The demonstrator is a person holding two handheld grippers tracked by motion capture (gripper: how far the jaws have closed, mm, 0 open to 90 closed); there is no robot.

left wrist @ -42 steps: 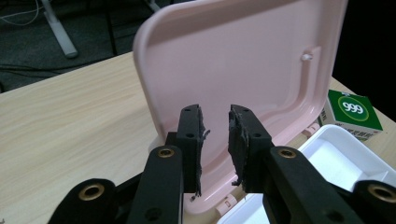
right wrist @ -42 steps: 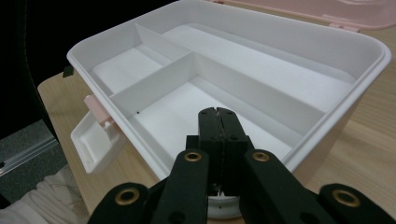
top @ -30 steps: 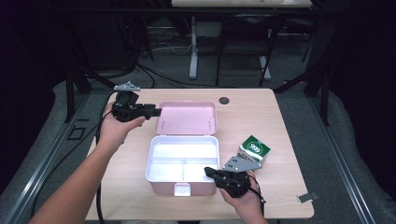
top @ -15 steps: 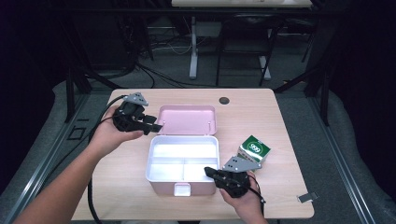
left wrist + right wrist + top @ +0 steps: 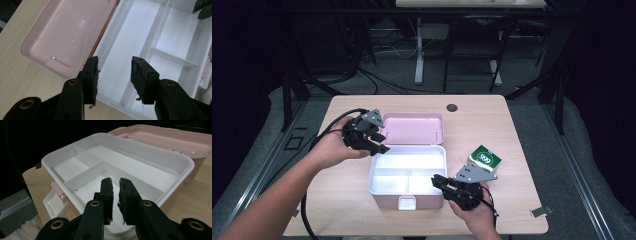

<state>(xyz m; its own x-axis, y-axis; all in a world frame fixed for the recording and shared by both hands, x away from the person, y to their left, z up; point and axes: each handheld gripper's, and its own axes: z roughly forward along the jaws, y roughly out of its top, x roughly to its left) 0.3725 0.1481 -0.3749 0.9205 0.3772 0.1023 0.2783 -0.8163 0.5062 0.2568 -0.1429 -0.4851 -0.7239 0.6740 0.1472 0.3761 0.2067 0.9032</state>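
Two views split it: left gripper (image 5: 113, 72) fingers spread above the box (image 5: 160, 32), right gripper (image 5: 115, 192) fingers nearly pressed together.

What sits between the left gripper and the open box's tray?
Nothing visible. The left gripper hangs open over the near rim of the white tray, with the pink lid lying flat beside it and the compartments bare.

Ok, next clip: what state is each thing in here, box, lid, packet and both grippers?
Box: open, compartments empty.
Lid: swung back, lying flat behind the box.
Green packet: on the table, right of the box, outside it.
Left gripper: open, holding nothing, over the box's edge.
Right gripper: nearly closed, holding nothing.
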